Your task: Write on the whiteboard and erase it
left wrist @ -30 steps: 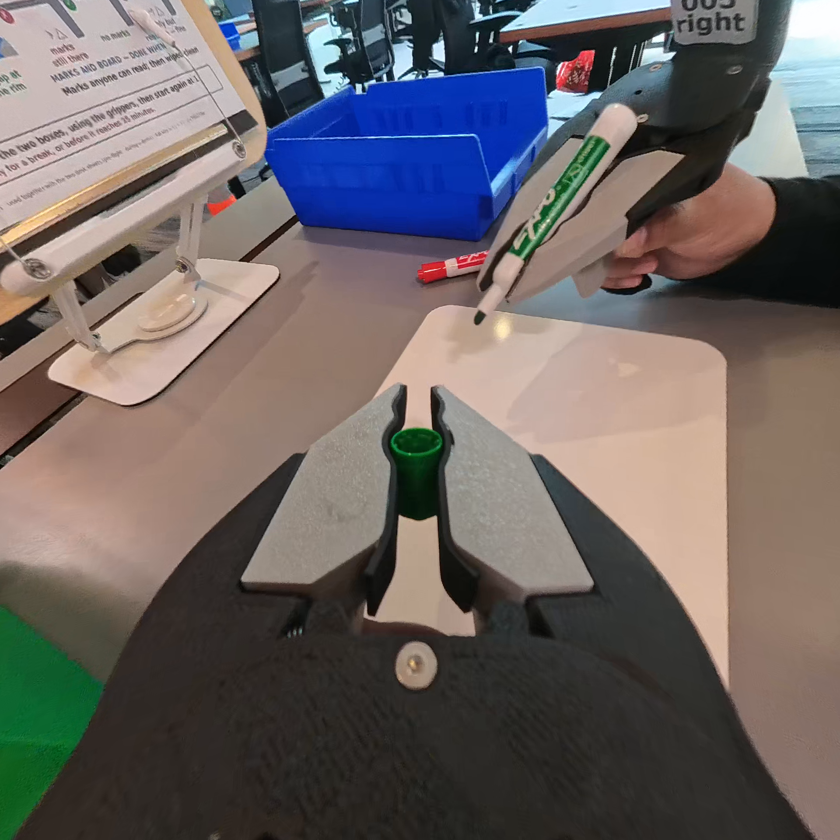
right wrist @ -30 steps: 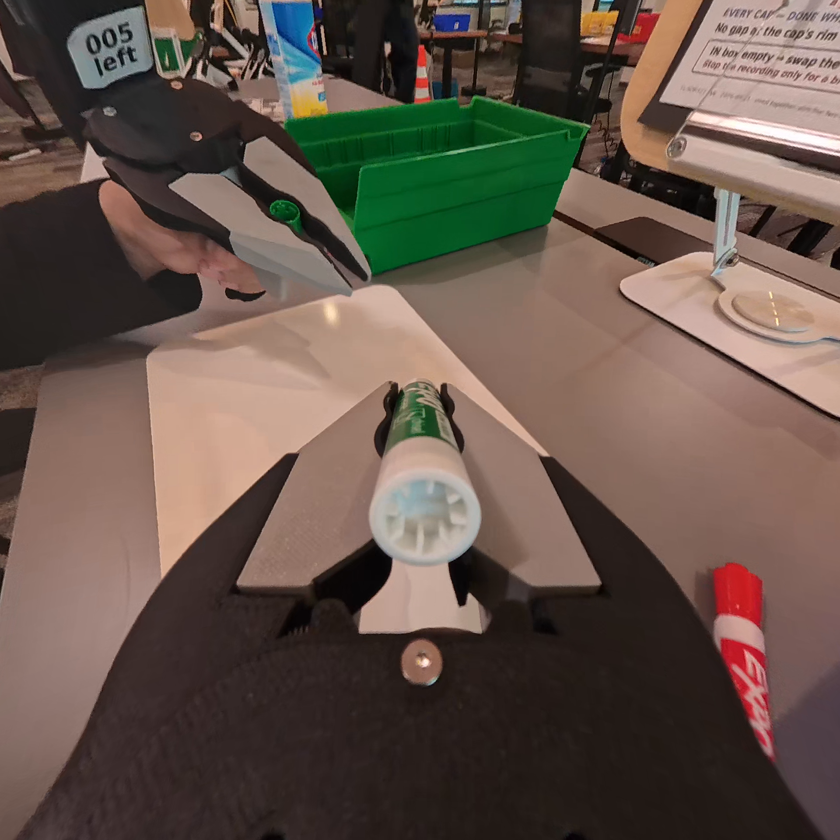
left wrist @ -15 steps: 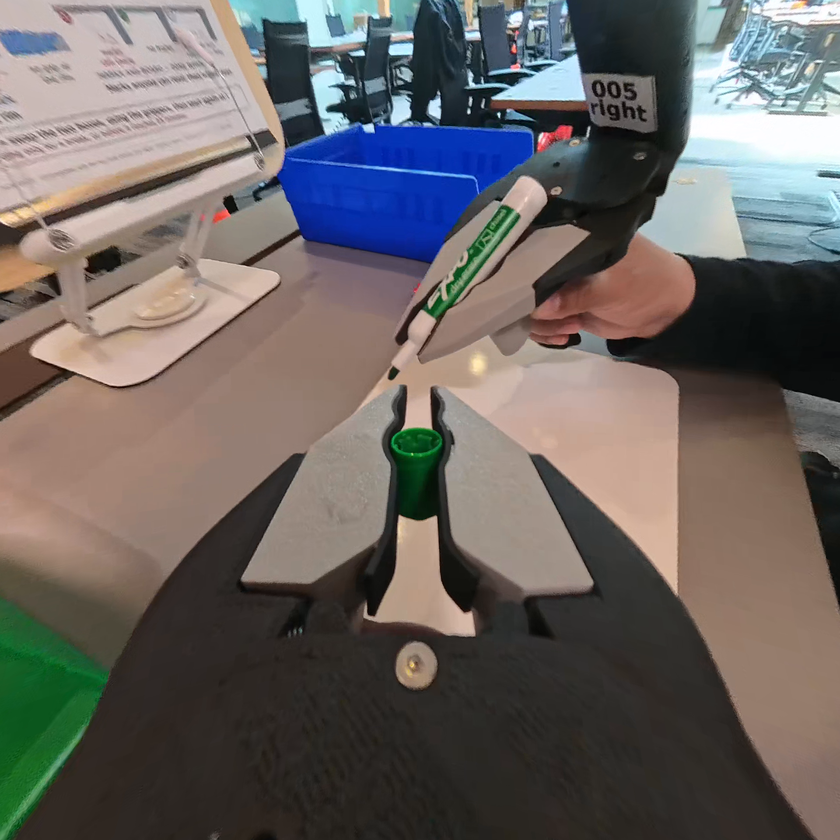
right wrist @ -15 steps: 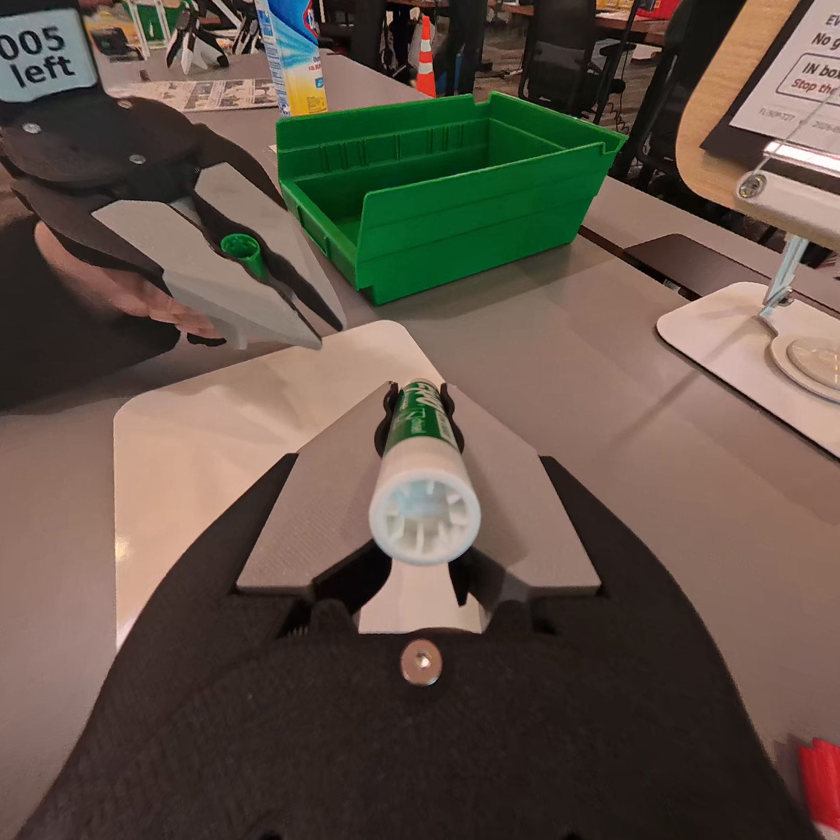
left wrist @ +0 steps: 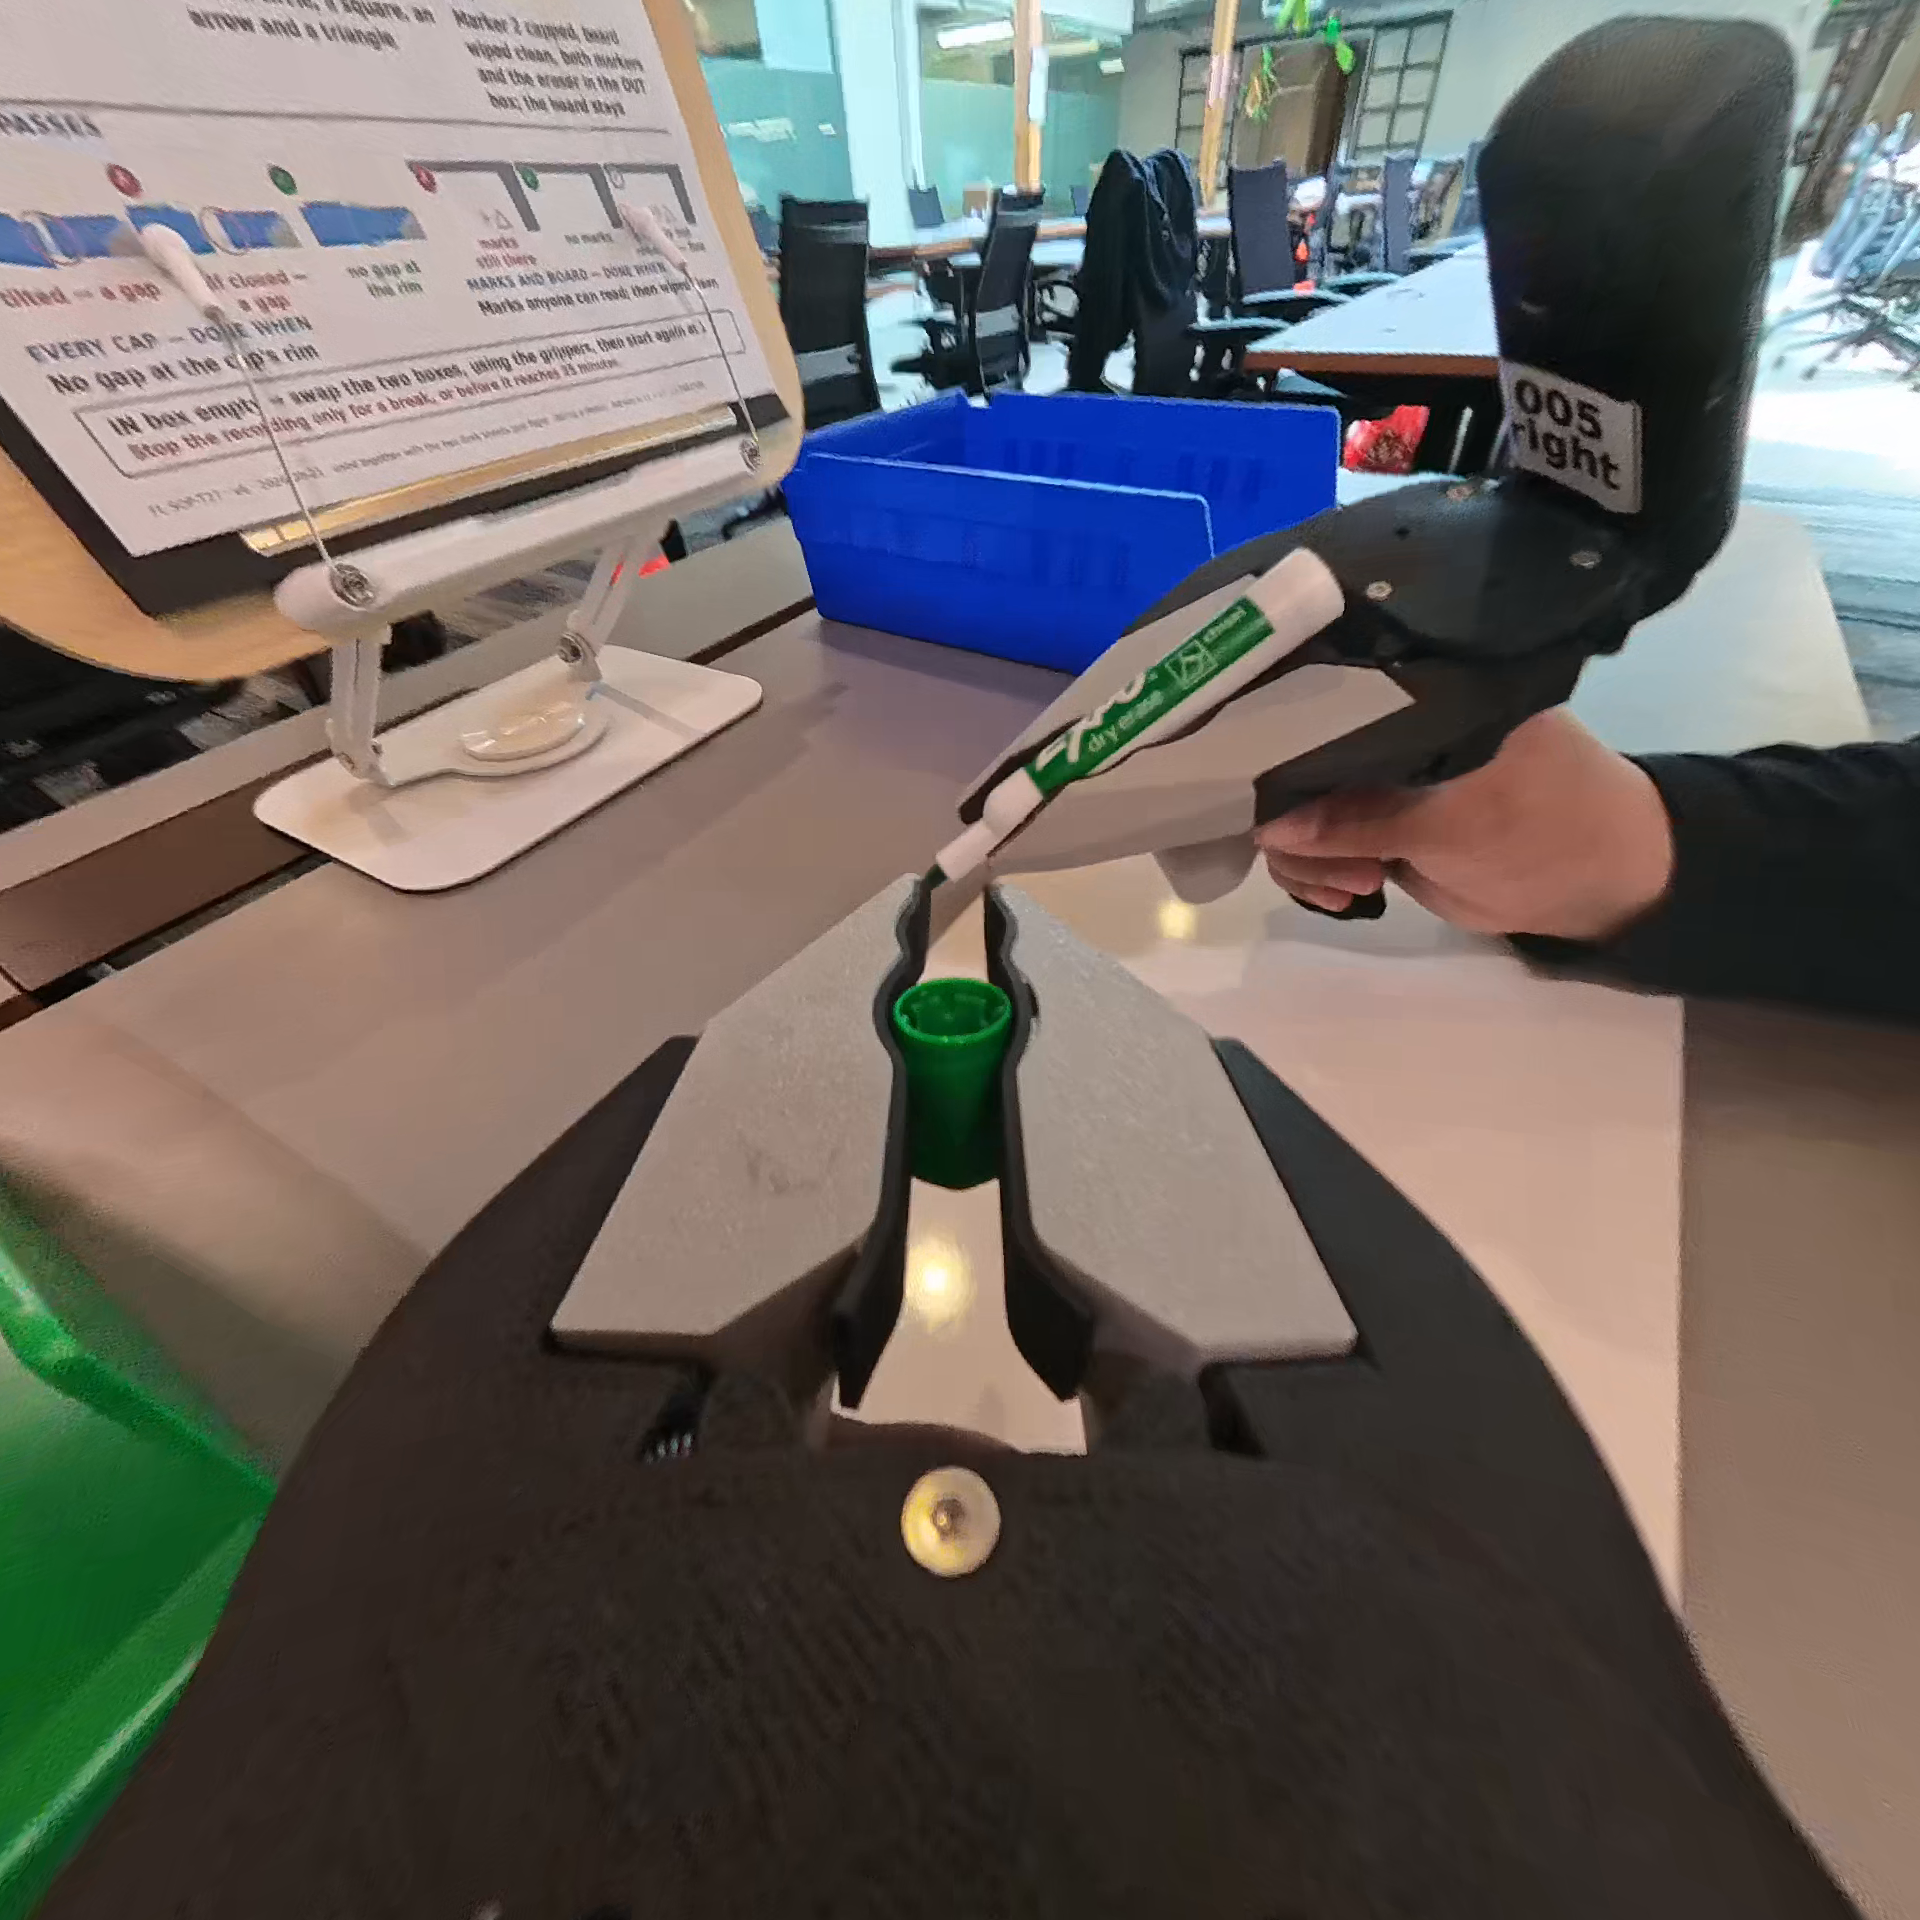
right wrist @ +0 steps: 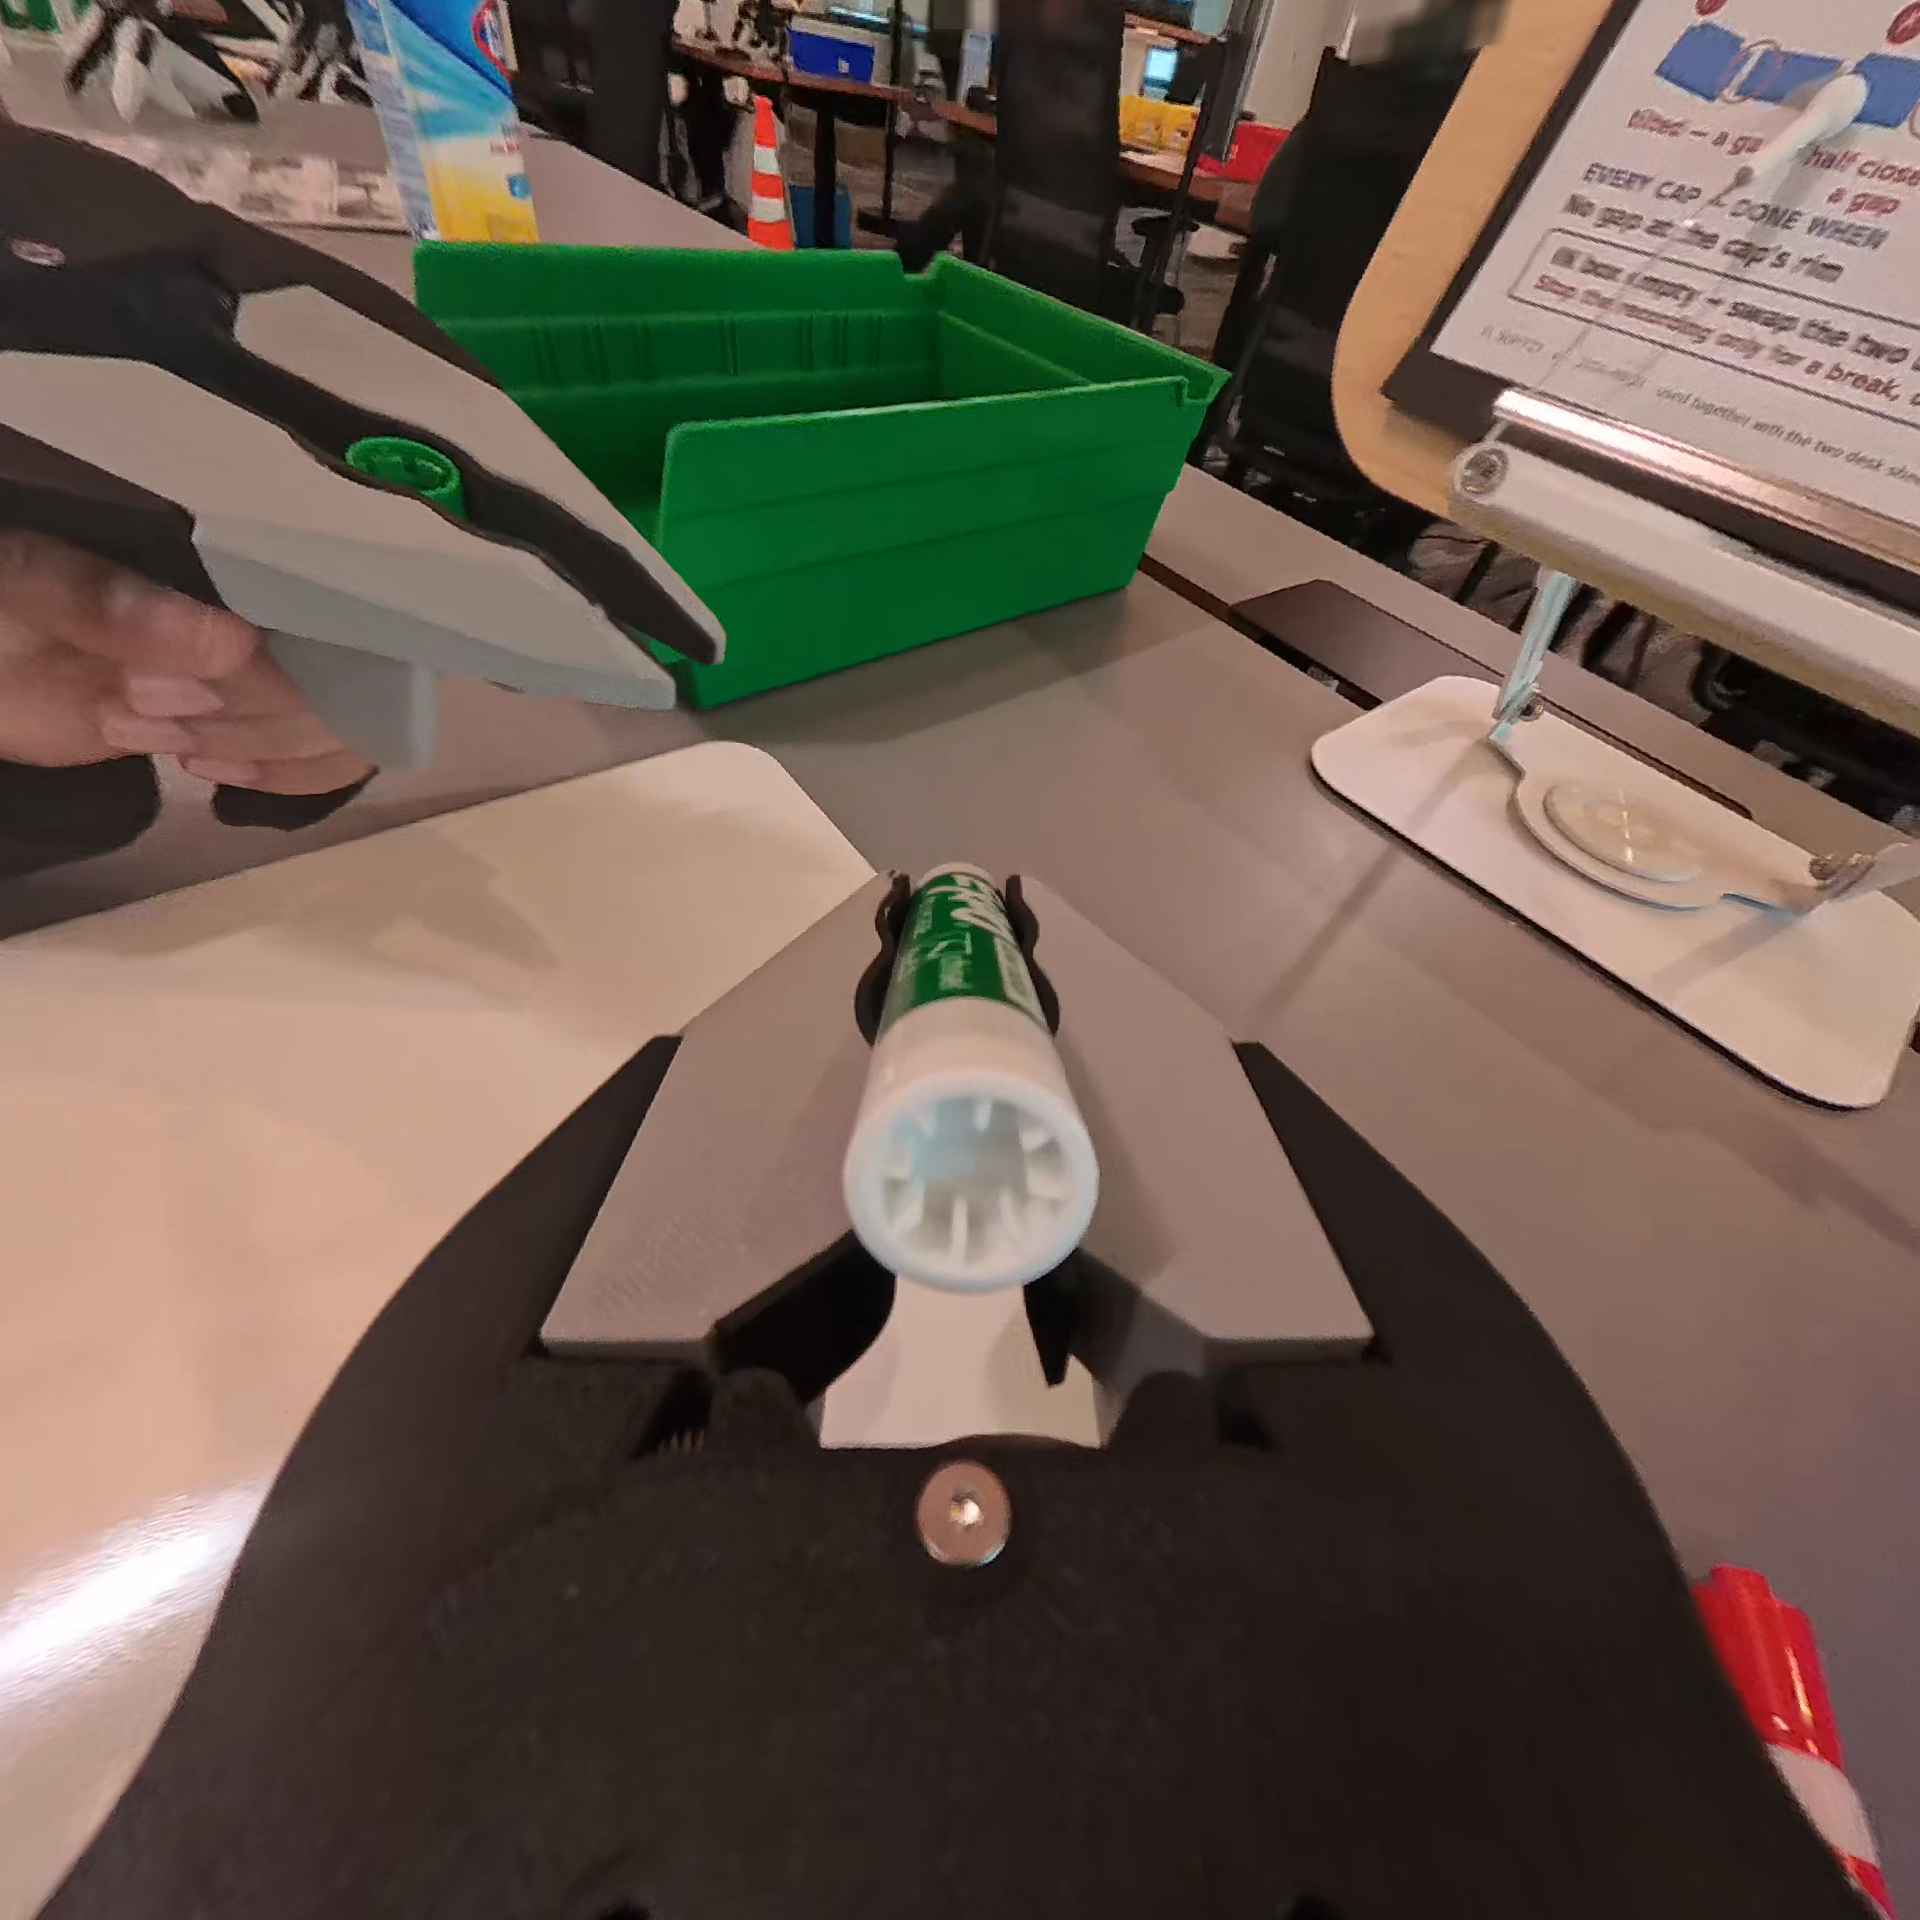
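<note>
My left gripper (left wrist: 951, 914) is shut on a green marker cap (left wrist: 951, 1081), its open end facing forward. My right gripper (right wrist: 951, 899) is shut on an uncapped green-and-white marker (right wrist: 961, 1049). In the left wrist view the marker (left wrist: 1132, 717) points down-left, its tip right at my left fingertips, just ahead of the cap. The white whiteboard (left wrist: 1455, 1143) lies flat on the table under both grippers, with no marks showing. In the right wrist view the left gripper (right wrist: 686, 644) with the cap (right wrist: 400, 483) hovers at upper left above the whiteboard (right wrist: 312, 1039).
A blue bin (left wrist: 1039, 520) stands behind the board in the left wrist view. A green bin (right wrist: 831, 468) stands beyond it in the right wrist view. A document stand with a printed sheet (left wrist: 499, 748) is on the table. A capped red marker (right wrist: 1797, 1756) lies at lower right. There is about 6 centimeters between the tips of the two grippers.
Both grippers have come closer together. The marker tip has moved from above the board's far edge to my left fingertips near the cap. Both grips are unchanged.
</note>
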The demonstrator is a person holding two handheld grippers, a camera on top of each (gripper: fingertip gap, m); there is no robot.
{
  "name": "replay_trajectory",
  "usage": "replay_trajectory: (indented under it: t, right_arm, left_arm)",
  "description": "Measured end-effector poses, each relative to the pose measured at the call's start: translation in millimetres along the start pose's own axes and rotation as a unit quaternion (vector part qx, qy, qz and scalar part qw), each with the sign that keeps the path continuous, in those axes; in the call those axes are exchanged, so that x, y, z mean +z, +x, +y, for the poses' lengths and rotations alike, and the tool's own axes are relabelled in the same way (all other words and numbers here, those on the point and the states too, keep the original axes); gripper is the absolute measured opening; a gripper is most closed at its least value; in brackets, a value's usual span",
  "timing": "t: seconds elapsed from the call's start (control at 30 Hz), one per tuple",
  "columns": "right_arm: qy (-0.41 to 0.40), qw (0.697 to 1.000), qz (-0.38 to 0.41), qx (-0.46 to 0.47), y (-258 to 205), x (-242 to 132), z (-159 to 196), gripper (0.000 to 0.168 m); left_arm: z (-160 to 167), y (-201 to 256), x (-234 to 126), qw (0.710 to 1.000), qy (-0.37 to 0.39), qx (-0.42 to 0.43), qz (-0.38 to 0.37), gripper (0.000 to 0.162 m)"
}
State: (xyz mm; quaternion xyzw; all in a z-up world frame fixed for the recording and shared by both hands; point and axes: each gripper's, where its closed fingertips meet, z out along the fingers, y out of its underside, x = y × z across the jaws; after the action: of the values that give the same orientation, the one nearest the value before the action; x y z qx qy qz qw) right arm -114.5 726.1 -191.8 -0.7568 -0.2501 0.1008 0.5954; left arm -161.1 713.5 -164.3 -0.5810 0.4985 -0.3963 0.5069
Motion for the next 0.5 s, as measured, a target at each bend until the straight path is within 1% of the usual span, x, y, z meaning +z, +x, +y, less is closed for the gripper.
replay_trajectory:
  t: [0.07,0.2,0.23,0.27,0.3,0.33,0.4,0.5]
  right_arm:
    - [0.004,0.999,0.026,-0.02,8,-2,2,0.016]
    - [-0.01,0.999,0.034,-0.037,15,-4,10,0.016]
    - [-0.001,0.998,0.047,-0.032,21,-7,7,0.016]
    - [0.033,0.996,0.071,-0.039,29,-13,-3,0.015]
    - [0.067,0.992,0.091,-0.052,34,-20,-14,0.015]
    - [0.076,0.989,0.11,-0.067,40,-25,-17,0.015]
    - [0.055,0.985,0.127,-0.099,47,-23,-10,0.016]
    - [0.042,0.986,0.129,-0.095,56,-20,-4,0.015]
  left_arm:
    - [-3,0,5,0.999,0.03,0.008,-0.015,0.008]
    - [9,10,21,0.999,0.023,0.04,-0.023,0.008]
    - [10,14,25,0.999,0.021,0.046,-0.019,0.008]
    - [8,17,27,0.998,0.028,0.05,-0.015,0.008]
    - [3,21,27,0.997,0.047,0.053,-0.012,0.008]
    - [-1,23,27,0.997,0.063,0.053,-0.01,0.008]
    - [-6,25,28,0.995,0.083,0.047,-0.007,0.008]
    - [-8,30,31,0.994,0.094,0.048,0.006,0.008]
